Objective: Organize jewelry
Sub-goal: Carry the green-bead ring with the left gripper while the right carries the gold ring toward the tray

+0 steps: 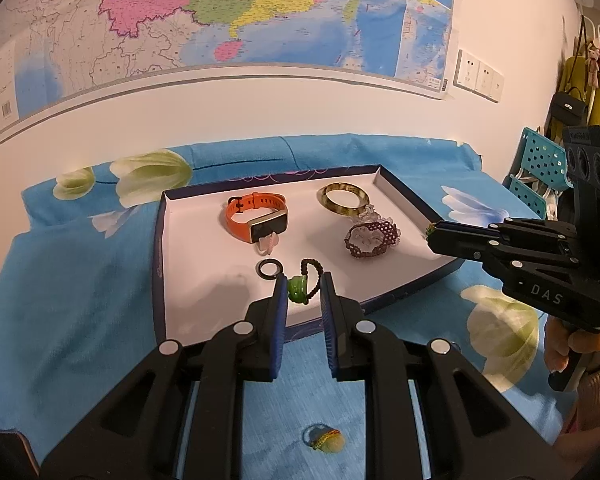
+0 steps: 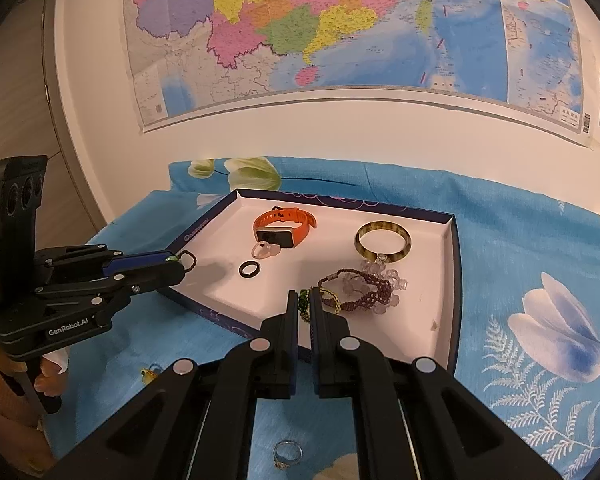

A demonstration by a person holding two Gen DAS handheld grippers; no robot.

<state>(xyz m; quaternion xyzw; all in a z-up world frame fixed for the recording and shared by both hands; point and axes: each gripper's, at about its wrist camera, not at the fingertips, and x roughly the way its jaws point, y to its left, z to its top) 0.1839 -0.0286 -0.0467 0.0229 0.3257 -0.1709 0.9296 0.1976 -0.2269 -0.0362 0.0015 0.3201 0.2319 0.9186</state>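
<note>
Both tools pinch beaded pieces over a tray (image 1: pixel 162 240) on blue floral cloth (image 1: pixel 80 300).

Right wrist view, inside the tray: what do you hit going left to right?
Black ring → orange watch → marbled bangle. The bead bracelets and the small clear ring overlap others, so left out.
</note>
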